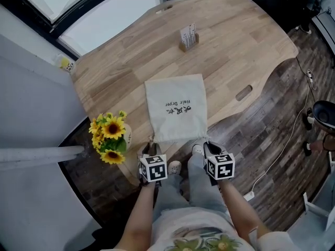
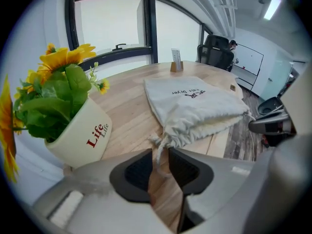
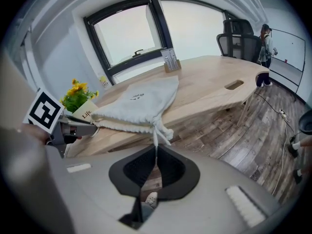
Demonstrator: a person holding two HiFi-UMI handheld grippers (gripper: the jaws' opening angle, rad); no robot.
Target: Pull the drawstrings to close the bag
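Wooden surface [image 1: 235,51] carries the bag [image 1: 175,114] at its near edge. Fingers of our left gripper [image 2: 161,155] stand apart around the left drawstring [image 2: 160,147]; those of our right gripper [image 3: 155,152] clamp the right drawstring [image 3: 155,137].

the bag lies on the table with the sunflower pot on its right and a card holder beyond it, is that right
Not quite: the sunflower pot stands on the left of the bag, not its right, as the head view shows. The bag does lie on the table, with the card holder beyond it.
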